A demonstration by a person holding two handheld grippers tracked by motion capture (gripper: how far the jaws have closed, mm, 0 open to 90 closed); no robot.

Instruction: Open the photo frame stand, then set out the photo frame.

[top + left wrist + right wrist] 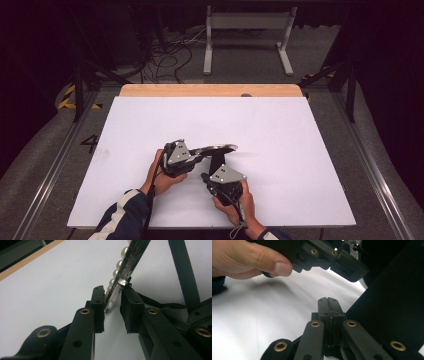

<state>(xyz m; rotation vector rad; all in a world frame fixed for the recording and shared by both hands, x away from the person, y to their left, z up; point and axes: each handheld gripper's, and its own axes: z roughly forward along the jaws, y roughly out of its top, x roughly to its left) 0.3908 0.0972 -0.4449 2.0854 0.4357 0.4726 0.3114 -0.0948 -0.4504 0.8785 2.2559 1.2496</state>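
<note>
At frame centre we pinch the pearl band's [124, 265] end in our left gripper [112, 302]; it runs up-right. Our right gripper [328, 302], jaws together and empty, waits just below it.

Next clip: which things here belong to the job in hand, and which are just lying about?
In the job:
- pearl-edged band, clamped between the pads of the left hand-held gripper
- black strap beside it
- right hand-held gripper, jaws shut, with the strap beside it

Lying about:
- white frame on the floor
- cables
- table
</note>
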